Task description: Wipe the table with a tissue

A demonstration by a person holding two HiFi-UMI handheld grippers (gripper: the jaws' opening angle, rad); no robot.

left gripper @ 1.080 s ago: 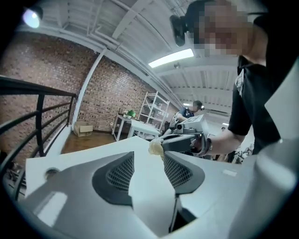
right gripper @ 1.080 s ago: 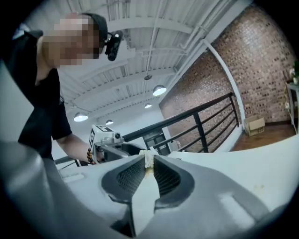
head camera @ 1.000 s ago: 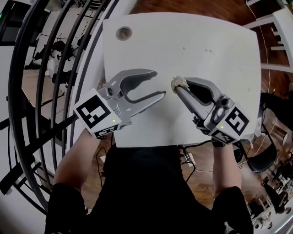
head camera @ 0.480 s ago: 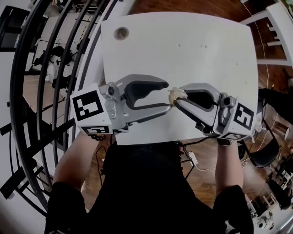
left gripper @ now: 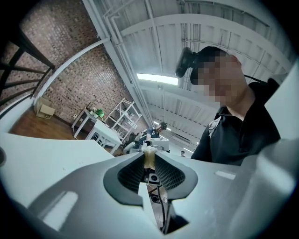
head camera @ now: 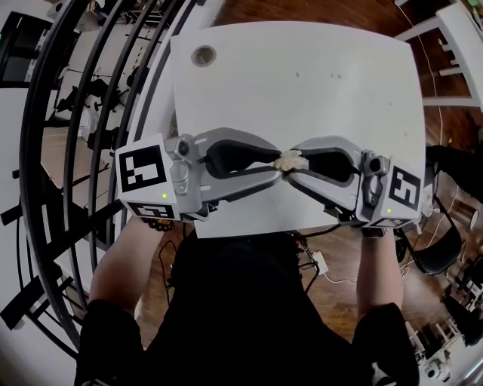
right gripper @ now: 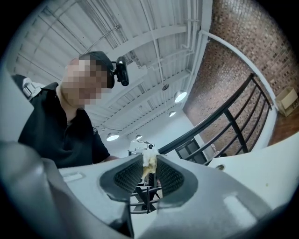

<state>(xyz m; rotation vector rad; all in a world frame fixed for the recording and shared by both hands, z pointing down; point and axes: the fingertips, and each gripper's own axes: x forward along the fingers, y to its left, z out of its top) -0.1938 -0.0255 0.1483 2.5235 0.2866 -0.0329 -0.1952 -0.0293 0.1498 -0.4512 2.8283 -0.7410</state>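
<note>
Closest to the head camera, a dark top (head camera: 234, 301) is filling the bottom of the head view, and two forearms (head camera: 124, 264) are reaching out from it to the marker cubes, the left cube (head camera: 143, 170) and the right cube (head camera: 404, 188). Just past them I am holding both grippers level and tip to tip over the near part of the counter (head camera: 302, 83). The left gripper (head camera: 277, 163) is pointing in from the left and the right gripper (head camera: 296, 163) in from the right, so the two are meeting nose to nose. Between their tips the tissue (head camera: 289, 159), a small crumpled wad, white going yellowish, is sitting right at the meeting point. The left gripper view is showing me jaws that have just been closing, and they are pinching the wad at their very tips. The right gripper view is showing jaws that have just been opening a little, yet the wad is filling the narrow gap between the pads and touching both, so that gripper is clamping it too. Beyond the grippers the white counter is stretching away to a round hole (head camera: 203, 55) near its far left corner. Left of the counter black railing bars (head camera: 45, 151) are curving past, and wood floor (head camera: 302, 9) is showing beyond the far edge.
</note>
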